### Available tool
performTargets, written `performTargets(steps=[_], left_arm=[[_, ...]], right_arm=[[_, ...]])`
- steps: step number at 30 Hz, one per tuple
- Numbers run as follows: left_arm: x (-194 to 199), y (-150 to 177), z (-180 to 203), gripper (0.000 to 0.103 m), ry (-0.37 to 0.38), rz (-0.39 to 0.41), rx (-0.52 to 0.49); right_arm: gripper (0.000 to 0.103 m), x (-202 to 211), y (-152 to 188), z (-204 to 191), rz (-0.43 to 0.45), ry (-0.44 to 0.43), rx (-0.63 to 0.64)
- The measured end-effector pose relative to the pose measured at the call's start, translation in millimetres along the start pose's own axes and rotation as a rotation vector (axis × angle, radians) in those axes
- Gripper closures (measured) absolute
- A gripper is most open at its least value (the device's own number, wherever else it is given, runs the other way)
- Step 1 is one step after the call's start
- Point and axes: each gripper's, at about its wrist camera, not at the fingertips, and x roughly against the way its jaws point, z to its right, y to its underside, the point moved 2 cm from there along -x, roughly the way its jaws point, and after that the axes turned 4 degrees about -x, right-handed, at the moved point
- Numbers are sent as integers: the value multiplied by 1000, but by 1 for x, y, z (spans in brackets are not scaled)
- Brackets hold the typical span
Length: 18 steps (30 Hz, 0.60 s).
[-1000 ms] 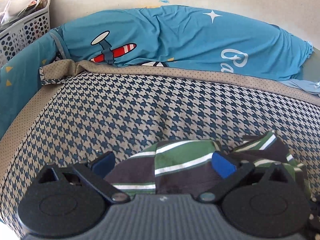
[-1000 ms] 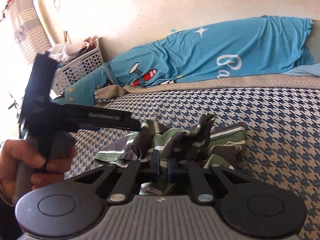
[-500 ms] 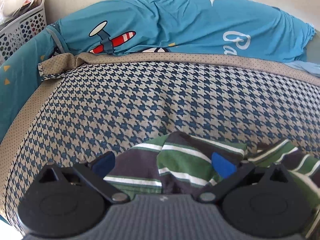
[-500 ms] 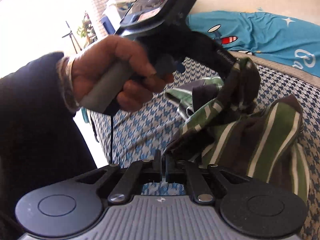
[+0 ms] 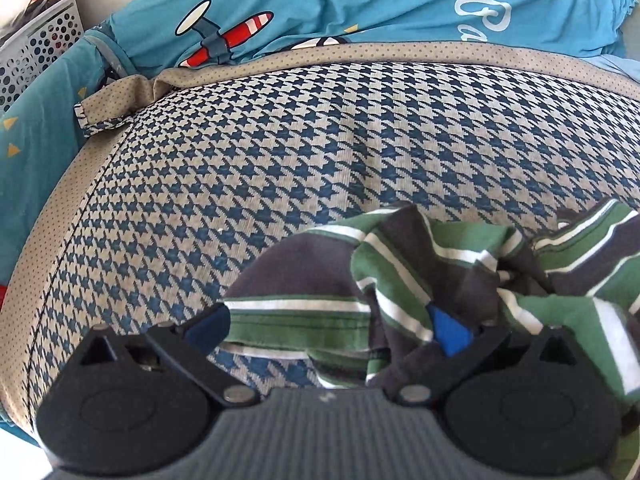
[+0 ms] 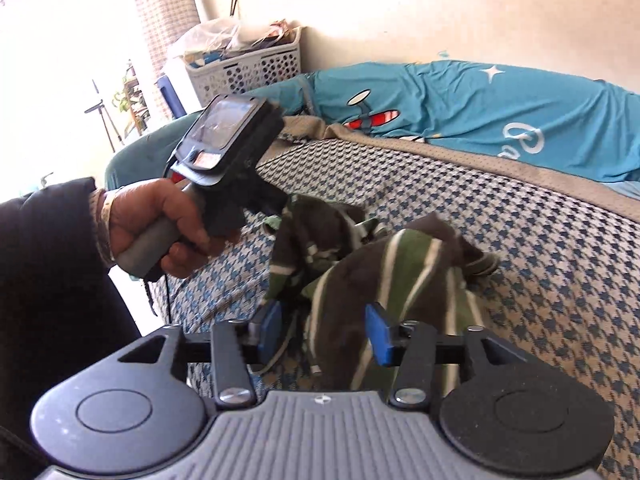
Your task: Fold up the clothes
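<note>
A crumpled garment with green, dark grey and white stripes [image 5: 400, 280] lies on the houndstooth bed cover [image 5: 280, 140]. My left gripper [image 5: 328, 328] is open and low over it, and cloth spreads between its blue pads [image 5: 208, 326] and bunches over the right one. In the right wrist view, the garment [image 6: 400, 272] rises in a blurred heap. My right gripper [image 6: 324, 332] is open just in front of it, with a striped fold between its pads [image 6: 378, 334]. A hand [image 6: 160, 224] holds the left gripper's body [image 6: 228, 148] at the heap's upper left edge.
A teal bedsheet with a plane print [image 5: 360, 12] is bunched along the bed's far side by the wall. A white perforated laundry basket [image 6: 244, 68] full of things stands past the bed's far left corner. The bed's left edge [image 5: 60, 240] drops away. A dark sleeve [image 6: 48, 260] is at left.
My right gripper was shut on the garment and now stands open, its hold let go. The left gripper stayed open and dropped closer over the cloth. The heap has shifted and blurs.
</note>
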Motion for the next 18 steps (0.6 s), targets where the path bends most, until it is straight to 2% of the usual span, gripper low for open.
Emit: performTargets(steps=[1,4,6,13,18], left_arm=[[0,0,-1,0,-4,-4,-1],[3,1,-3,0,-17,-4,-3],[4,3,-3,0,-26,-5,-8],[9,13,-2,0,-35,-17,-40],[8,14,-1,0,-25,-29,-38]], right_arm=[[41,3,0,6,8,26,-10],[27,8,1,22,20,93,-44],[22,8,4,31,12,124,-70],[20,-28,18,45,-98,166,-97],[21,-52,18,47,-129,199,-97]])
